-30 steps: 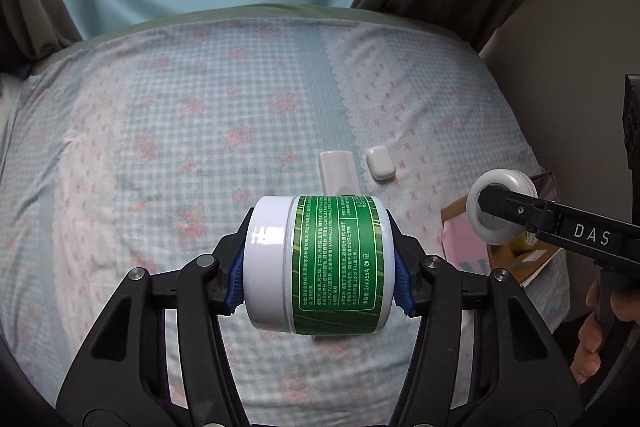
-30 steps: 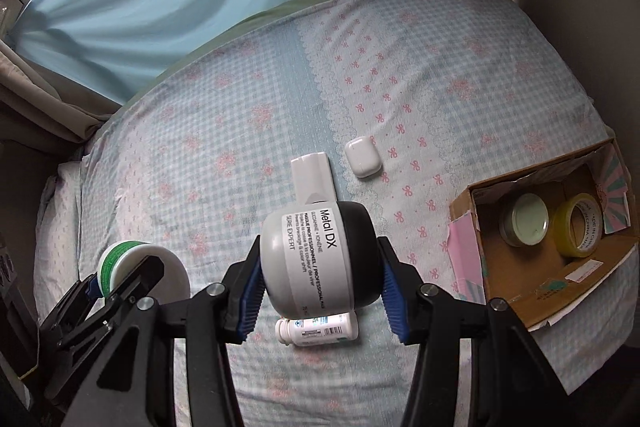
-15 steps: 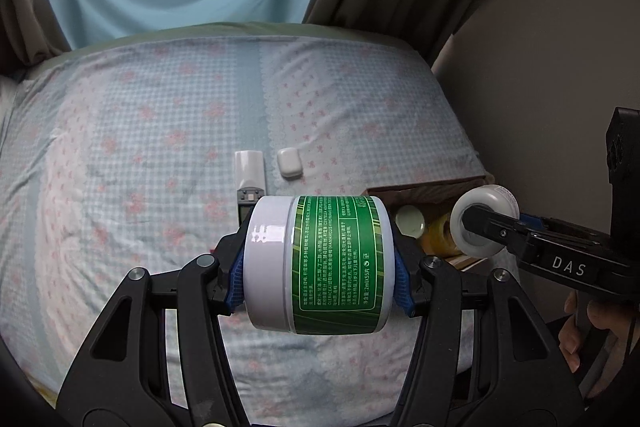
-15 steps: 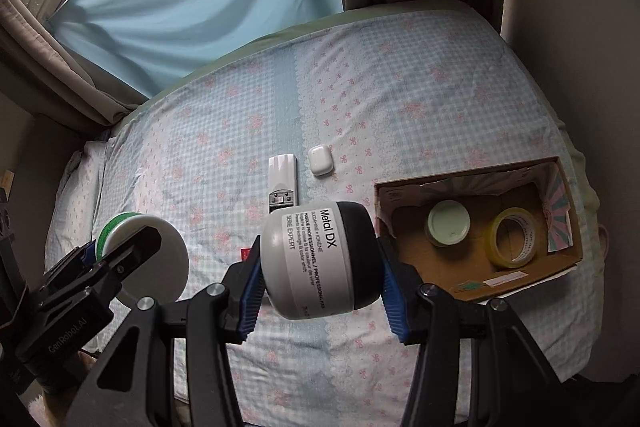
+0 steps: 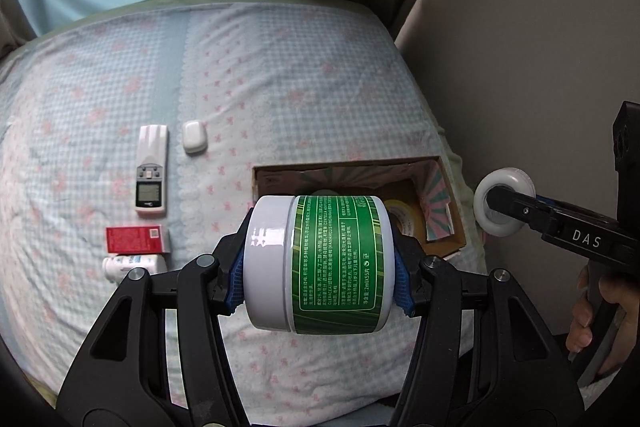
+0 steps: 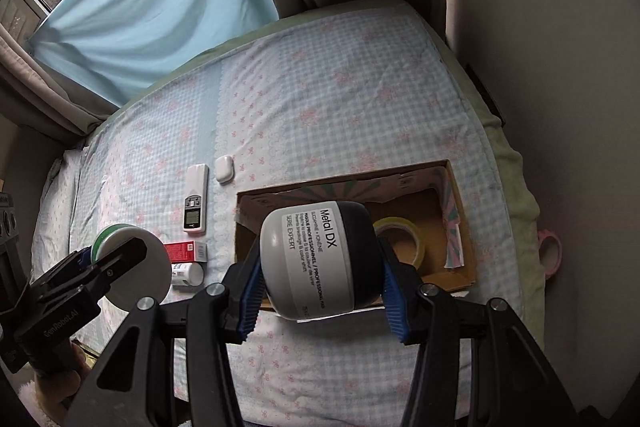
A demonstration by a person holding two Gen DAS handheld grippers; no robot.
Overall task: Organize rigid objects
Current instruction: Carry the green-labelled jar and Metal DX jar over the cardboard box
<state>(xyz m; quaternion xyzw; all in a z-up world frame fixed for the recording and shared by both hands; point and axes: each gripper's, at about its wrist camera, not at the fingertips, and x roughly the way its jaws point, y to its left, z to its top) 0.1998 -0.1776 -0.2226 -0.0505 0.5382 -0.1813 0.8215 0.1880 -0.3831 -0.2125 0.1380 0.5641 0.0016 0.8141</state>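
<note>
While both jars hang aloft, tape roll (image 6: 400, 237) occupies box (image 6: 460, 187).

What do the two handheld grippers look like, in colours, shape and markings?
Both are black plastic with silver screws and ribbed blue finger pads. The right gripper carries white "DAS" lettering; the left gripper reads "GenRobot.AI". A bare hand shows; no cables are visible.

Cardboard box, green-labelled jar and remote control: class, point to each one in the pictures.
cardboard box (image 6: 466, 227), right wrist view, on its right wall.
green-labelled jar (image 5: 336, 263), left wrist view, on the green label.
remote control (image 5: 151, 171), left wrist view, on its middle.
</note>
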